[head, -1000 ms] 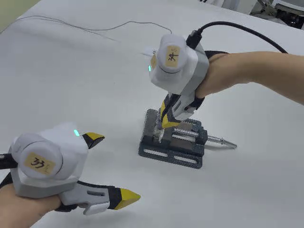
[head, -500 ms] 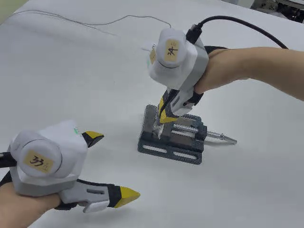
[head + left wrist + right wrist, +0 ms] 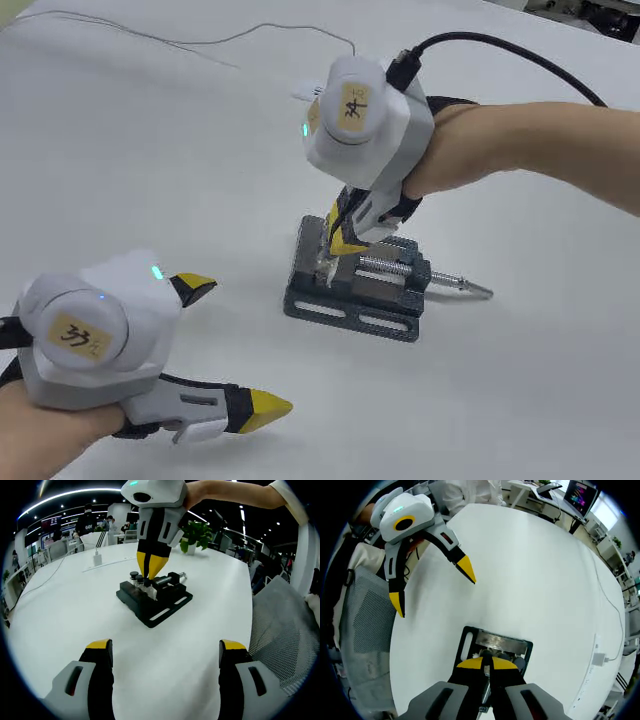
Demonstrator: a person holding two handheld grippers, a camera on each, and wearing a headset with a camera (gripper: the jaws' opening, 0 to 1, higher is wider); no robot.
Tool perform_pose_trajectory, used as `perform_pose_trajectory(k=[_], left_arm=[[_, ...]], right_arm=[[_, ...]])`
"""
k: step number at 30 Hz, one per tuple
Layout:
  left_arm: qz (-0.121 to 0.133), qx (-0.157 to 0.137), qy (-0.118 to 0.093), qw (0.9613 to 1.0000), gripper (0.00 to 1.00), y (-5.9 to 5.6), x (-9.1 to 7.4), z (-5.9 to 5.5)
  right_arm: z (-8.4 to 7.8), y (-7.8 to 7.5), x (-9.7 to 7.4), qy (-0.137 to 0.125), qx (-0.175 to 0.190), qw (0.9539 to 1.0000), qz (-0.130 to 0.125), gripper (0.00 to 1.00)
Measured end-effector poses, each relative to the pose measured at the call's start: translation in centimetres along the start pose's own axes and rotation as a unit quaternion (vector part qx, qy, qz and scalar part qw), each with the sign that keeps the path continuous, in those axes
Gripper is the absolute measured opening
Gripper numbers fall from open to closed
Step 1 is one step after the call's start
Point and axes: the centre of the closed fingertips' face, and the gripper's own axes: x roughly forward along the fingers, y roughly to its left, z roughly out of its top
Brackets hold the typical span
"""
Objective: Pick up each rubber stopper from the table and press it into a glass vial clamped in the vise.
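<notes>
The right gripper (image 3: 343, 243) stands nose-down directly over the vise (image 3: 352, 318). Its jaws are clenched, with the yellow tips together right at the row of vials (image 3: 136, 581). These are clamped at the end of the vise away from its screw handle (image 3: 465, 288). Whether a stopper is pinched between the tips cannot be told. In the left gripper view, dark stoppers (image 3: 134, 574) already sit on the vials just beside the tips, and something dark lies right under the tips as well. The left gripper (image 3: 232, 347) hangs released, its jaws wide apart and holding nothing. It is well apart from the vise, on the side nearest the person, above the white table (image 3: 150, 150).

The step in hand looks like seating a stopper in a vial. To do it well, the push should run straight down the vial's own axis, with the tips centred on the stopper. A slanted press would likely cock the stopper in the mouth or load the glass sideways against the vise. Force is best built up gradually, since the glass is already squeezed by the vise and a sudden jab could crack it. The neighbouring vials stand close, so the tips need to stay clear of them. Nothing visibly fastens the vise to the table, so it may skid or rock under a hard push. The free left gripper could steady the base of the vise. Once the stopper sits level with those beside it, a straight lift off the vise should avoid dragging it back out.
</notes>
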Motion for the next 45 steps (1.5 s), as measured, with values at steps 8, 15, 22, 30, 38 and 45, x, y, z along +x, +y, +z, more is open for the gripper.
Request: perform_pose_trajectory(k=[8,15,22,30,38,45], left_arm=[[0.000,-0.005,-0.001,1.0000,0.86,0.2,0.4,0.0],[0.001,-0.007,-0.002,1.0000,0.86,0.6,0.6,0.1],[0.000,-0.007,0.001,1.0000,0.86,0.9,0.8,0.2],[0.007,-0.011,-0.001,0.9999,0.86,1.2,0.3,0.2],[0.009,-0.009,0.000,0.9999,0.86,1.0,0.1,0.2],[0.013,-0.006,-0.003,0.9999,0.85,1.2,-0.3,0.6]], right_arm=[[0.1,-0.4,0.2,0.001,0.021,0.9996,0.019,0.00],[0.2,-0.1,0.3,0.001,0.034,0.9990,0.030,0.00],[0.3,0.0,0.5,0.016,0.025,0.9990,0.033,0.00],[-0.1,0.0,0.3,-0.008,0.064,0.9972,0.036,0.00],[-0.2,0.0,0.5,-0.012,0.077,0.9966,0.027,0.00],[0.0,-0.5,0.5,-0.010,0.098,0.9946,0.032,0.00]])
